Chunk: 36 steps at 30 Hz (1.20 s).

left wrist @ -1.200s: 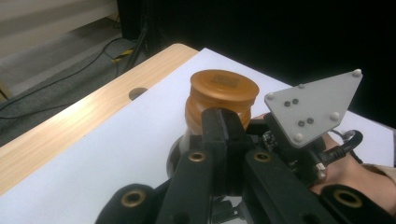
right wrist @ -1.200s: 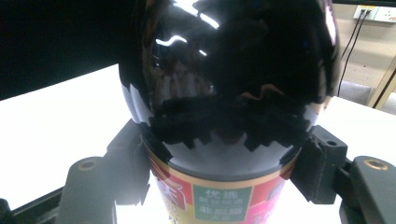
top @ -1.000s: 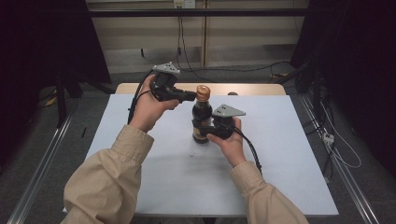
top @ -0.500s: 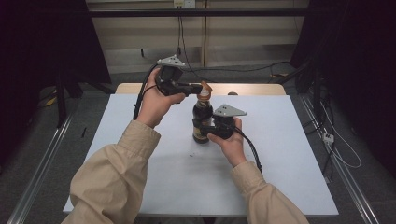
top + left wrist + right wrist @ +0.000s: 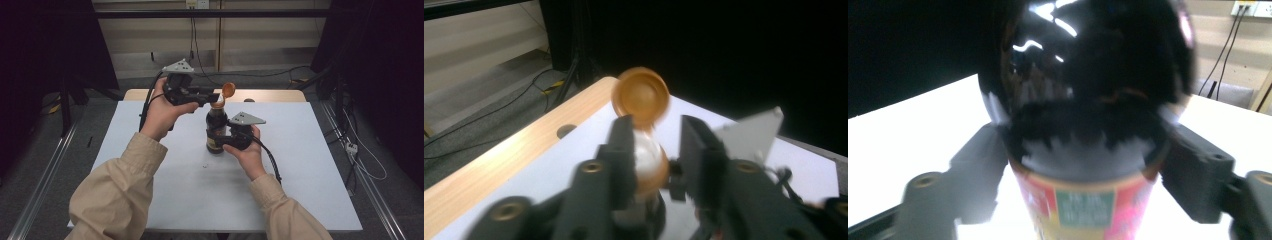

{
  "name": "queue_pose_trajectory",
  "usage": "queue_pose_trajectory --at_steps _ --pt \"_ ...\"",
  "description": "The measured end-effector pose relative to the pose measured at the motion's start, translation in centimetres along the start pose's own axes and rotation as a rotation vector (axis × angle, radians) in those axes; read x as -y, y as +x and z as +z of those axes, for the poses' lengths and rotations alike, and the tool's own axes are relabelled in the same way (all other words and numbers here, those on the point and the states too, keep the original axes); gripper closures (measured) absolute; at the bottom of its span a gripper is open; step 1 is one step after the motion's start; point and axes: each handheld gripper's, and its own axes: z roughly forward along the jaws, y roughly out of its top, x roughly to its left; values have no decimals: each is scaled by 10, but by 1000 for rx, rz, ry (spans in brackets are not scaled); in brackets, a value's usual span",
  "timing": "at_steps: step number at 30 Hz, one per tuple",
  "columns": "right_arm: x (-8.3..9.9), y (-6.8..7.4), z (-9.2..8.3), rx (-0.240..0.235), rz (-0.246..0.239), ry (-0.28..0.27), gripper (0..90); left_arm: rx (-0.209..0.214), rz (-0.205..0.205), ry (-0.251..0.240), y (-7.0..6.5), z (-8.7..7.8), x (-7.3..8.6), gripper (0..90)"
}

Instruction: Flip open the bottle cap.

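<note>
A dark glass sauce bottle stood upright just above the centre of the high view, a red and green label around its lower body. Its orange flip cap was hinged open, tilted up and back above the neck.

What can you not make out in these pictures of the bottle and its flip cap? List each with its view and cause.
- Bottle label: right gripper view, blurred and cut off by the bottom edge.
- Bottle spout: left gripper view, blurred and hidden behind the left claw; its jaws have just been opening.
- Flip cap hinge: high view, too small.
- Right claw contact with the bottle: high view, too small.
</note>
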Motion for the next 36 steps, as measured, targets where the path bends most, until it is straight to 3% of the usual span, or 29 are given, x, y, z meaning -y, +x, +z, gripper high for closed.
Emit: queue_pose_trajectory --at_steps 2,7,16,22,31,36 --pt "3 -3 -5 -7 17 21 154 0 -6 0 1 -6 12 545" --pt "11 -8 -29 -13 0 36 140 -3 -28 -10 6 -18 47 418" --pt "28 -5 -69 -42 -13 52 134 -2 -58 -31 8 -31 110 278" --pt "43 -7 -92 -32 5 73 135 -11 -85 16 8 -39 143 222" --pt "56 -10 -118 -31 11 98 135 -38 -118 9 13 -63 184 204" --pt "61 -10 -133 -16 17 97 136 -64 -117 18 10 -74 201 192"
